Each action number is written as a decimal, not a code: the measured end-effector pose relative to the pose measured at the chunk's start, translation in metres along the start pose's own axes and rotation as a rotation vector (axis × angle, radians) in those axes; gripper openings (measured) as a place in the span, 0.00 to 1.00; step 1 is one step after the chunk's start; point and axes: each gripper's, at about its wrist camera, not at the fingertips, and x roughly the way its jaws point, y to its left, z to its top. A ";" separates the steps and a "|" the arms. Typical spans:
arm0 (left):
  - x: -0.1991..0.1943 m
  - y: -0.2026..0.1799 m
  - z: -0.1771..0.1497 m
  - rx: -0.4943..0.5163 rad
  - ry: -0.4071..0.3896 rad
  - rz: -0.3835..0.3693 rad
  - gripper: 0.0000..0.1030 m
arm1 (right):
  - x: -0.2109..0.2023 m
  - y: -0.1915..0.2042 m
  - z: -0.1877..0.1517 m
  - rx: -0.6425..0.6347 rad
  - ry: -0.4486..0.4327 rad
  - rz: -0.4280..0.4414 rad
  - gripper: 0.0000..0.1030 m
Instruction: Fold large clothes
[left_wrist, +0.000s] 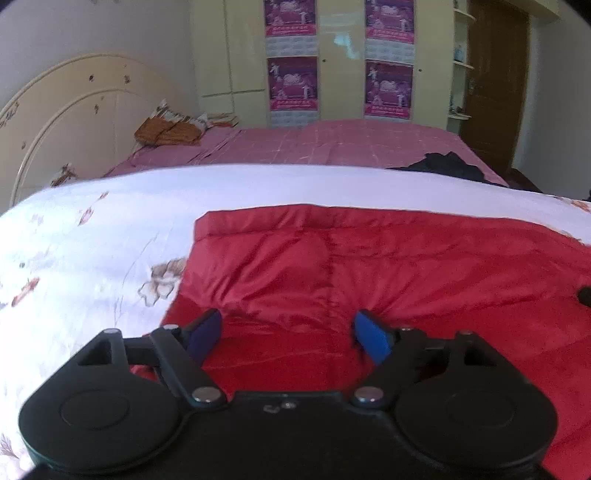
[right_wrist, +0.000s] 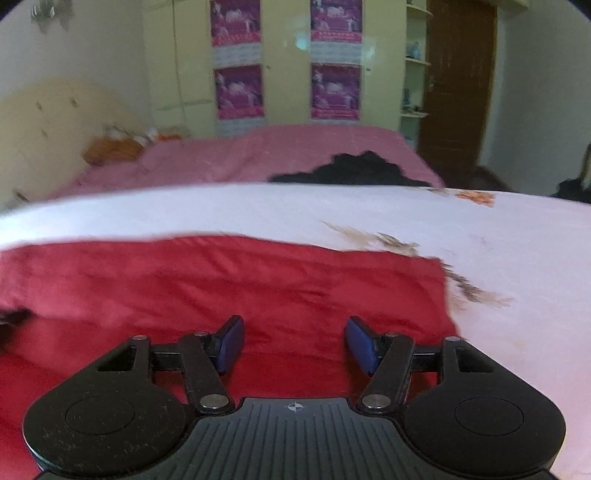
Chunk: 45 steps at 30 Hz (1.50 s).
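A large red quilted garment (left_wrist: 369, 266) lies spread flat on a white flowered sheet (left_wrist: 92, 240). My left gripper (left_wrist: 288, 325) is open, its blue pads apart, just above the garment near its left edge. The garment also shows in the right wrist view (right_wrist: 240, 280), with its right edge against the white sheet (right_wrist: 498, 240). My right gripper (right_wrist: 293, 336) is open and empty over the garment's near right part. A dark bit (left_wrist: 584, 295) shows at the right edge of the left view.
Behind the white sheet lies a pink bedspread (left_wrist: 332, 147) with a black garment (left_wrist: 443, 166) and an orange cloth pile (left_wrist: 166, 134). A cream headboard (left_wrist: 74, 122) stands at the left, a wardrobe with posters (left_wrist: 340, 62) behind, and a brown door (left_wrist: 495, 74) at the right.
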 end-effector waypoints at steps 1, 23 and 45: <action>0.003 0.004 -0.001 -0.019 0.004 0.008 0.78 | 0.003 -0.004 -0.004 -0.011 -0.004 -0.023 0.60; -0.090 -0.006 -0.039 0.006 -0.035 -0.039 0.77 | -0.081 0.042 -0.029 0.013 -0.044 0.158 0.60; -0.075 0.014 -0.052 0.050 0.065 0.066 0.86 | -0.097 -0.017 -0.070 0.032 0.000 -0.007 0.60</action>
